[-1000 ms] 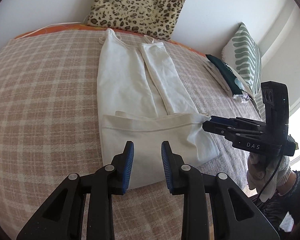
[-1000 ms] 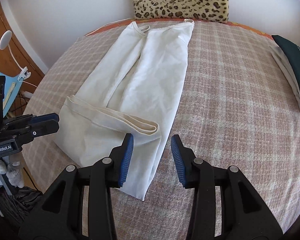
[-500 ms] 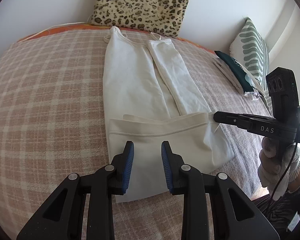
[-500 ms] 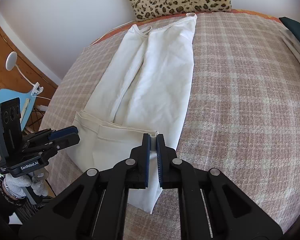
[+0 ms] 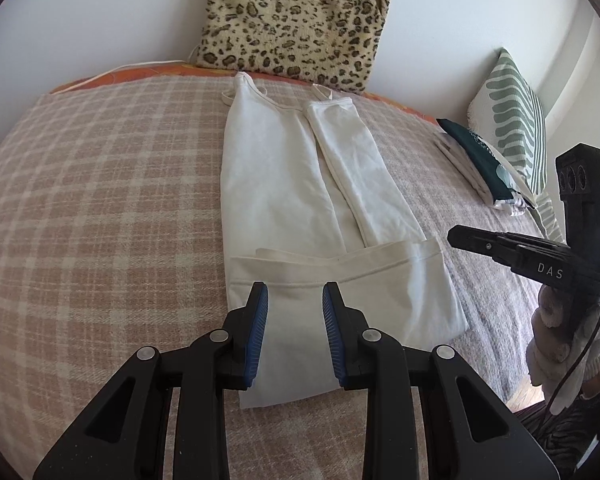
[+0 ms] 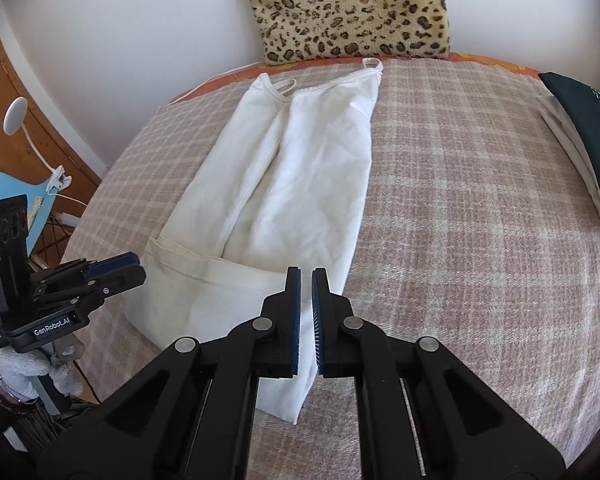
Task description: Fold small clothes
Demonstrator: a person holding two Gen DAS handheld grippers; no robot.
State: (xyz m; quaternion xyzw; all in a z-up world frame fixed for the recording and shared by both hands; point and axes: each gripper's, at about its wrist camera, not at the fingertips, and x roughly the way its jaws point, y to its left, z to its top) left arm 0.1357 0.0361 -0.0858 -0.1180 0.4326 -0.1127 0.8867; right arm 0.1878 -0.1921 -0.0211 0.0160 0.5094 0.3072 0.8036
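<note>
Right gripper (image 6: 306, 276) lifted clear; white slip (image 6: 300, 184) flat beneath, unheld.

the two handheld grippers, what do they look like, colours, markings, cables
Both are matte black plastic with silver pivot screws and ribbed blue pads on the fingers. The left tool reads "GenRobot.AI" on its side in the right wrist view; the right tool reads "DAS", and a thin black cable hangs below it. White knitted gloves cover both hands.
</note>
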